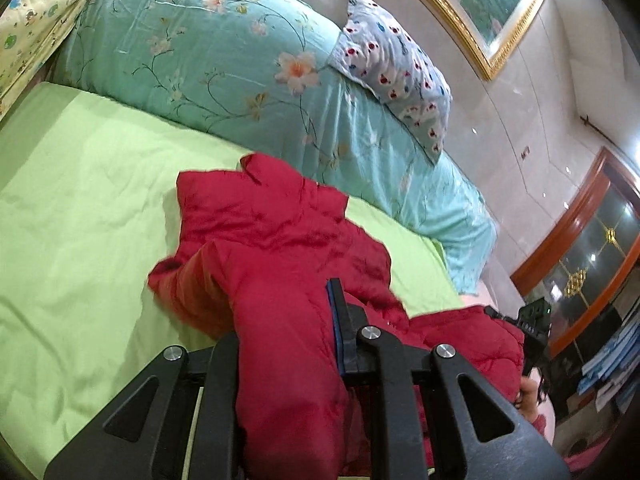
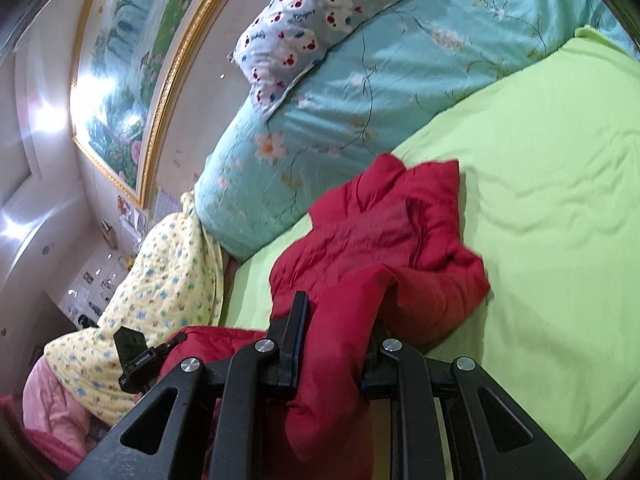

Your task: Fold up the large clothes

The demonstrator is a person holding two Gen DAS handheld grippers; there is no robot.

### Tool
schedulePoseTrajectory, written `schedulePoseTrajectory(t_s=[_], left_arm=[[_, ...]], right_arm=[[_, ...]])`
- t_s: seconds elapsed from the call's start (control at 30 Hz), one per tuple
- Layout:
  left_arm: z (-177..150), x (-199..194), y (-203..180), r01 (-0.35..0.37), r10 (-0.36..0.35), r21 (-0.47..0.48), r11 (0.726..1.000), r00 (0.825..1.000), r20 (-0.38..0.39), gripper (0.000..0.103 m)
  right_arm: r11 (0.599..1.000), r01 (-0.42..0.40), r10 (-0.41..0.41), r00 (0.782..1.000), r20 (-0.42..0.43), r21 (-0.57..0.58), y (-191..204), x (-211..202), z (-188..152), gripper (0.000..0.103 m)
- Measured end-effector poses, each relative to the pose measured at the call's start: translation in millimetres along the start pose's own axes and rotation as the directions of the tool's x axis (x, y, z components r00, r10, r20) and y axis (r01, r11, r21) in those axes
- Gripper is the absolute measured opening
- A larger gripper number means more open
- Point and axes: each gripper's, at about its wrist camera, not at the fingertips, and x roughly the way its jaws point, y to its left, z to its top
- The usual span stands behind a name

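While we have the left gripper (image 1: 286, 320) and right gripper (image 2: 340, 328) each clamped on the red jacket (image 1: 272, 232), it sprawls mid-frame on the green sheet (image 1: 80, 200), folding barely begun.

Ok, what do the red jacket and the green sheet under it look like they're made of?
Red jacket: looks like a padded, quilted synthetic shell, perhaps nylon or polyester; it has stitched puffy sections, a slight sheen and crinkly wrinkles. Both the left gripper and the right gripper are clamped on thick folds of it. Green sheet: seems a thin matte woven cloth, possibly cotton, with soft shallow creases.
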Motion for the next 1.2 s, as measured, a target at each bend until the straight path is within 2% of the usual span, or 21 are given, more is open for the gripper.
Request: schedulePoseTrajectory(t_s=[0.3, 0.6, 0.83, 1.2], left_arm=[[43.6, 39.8, 14.2, -0.035, 0.038, -0.073, 0.997, 0.999, 0.038, 0.016], [71.7, 89.3, 35.3, -0.115, 0.12, -0.121, 0.986, 0.992, 0.03, 0.016], [88.1, 132.0, 56.6, -0.167, 0.17, -0.148, 0.975, 0.986, 0.002, 0.016], [100.1, 194.4, 91.0, -0.234, 0.225, -0.179, 0.956, 0.972, -0.074, 0.016]], right_arm=[[0.997, 0.061, -0.063, 0.996, 0.062, 0.042, -14.8, 34.2, 46.3, 0.018], [0.987, 0.125, -0.133, 0.988, 0.074, 0.097, -36.3, 81.1, 78.5, 0.019], [0.974, 0.16, -0.174, 0.982, 0.076, 0.162, -59.8, 109.6, 93.4, 0.023], [0.945, 0.257, -0.273, 0.961, 0.052, 0.204, -92.2, 164.1, 106.5, 0.023]])
